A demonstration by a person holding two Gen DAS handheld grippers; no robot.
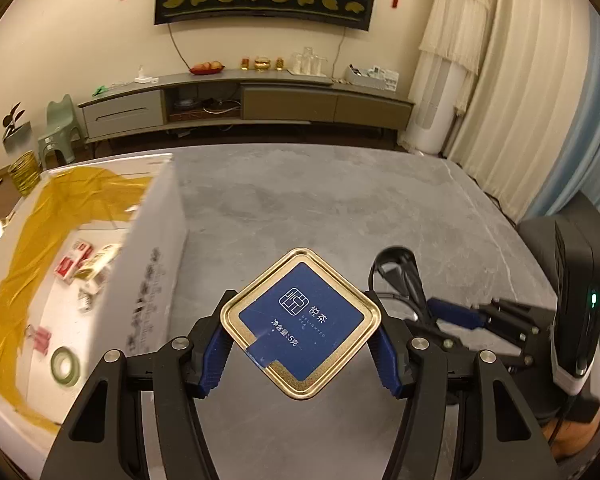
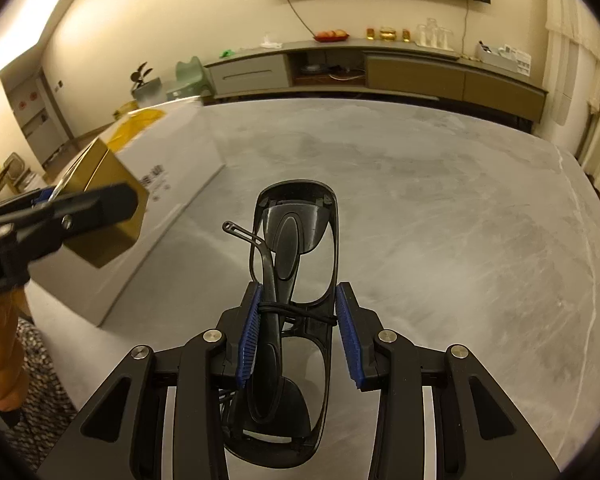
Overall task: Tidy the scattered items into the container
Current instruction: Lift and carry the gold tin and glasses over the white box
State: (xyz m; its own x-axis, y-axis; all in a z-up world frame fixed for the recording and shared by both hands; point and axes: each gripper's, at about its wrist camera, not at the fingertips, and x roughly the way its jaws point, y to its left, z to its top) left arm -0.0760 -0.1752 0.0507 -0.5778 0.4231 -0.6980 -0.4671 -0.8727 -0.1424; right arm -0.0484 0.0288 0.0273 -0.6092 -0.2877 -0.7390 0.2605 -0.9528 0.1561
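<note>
Tea tin (image 1: pixel 300 323) sits clamped corner-to-corner between the left gripper (image 1: pixel 300 354) jaws; the right gripper (image 2: pixel 300 330), jaws slightly parted, brackets black glasses (image 2: pixel 296 312). Best release comes squarely above the white box (image 1: pixel 156 240).

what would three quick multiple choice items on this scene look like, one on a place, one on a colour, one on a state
1. Where is the white box relative to the left gripper?
A. to its left
B. to its right
C. behind the camera

2. What colour is the label on the square tin?
A. red
B. dark blue
C. green

3. What is the right gripper doing?
A. hanging empty
B. pressing on the table
C. holding the black glasses

Answers: 1 A, the box fills the left wrist view's left side. 2 B, a dark blue label sits inside the gold rim. 3 C, the folded frame sits between its blue pads.
</note>
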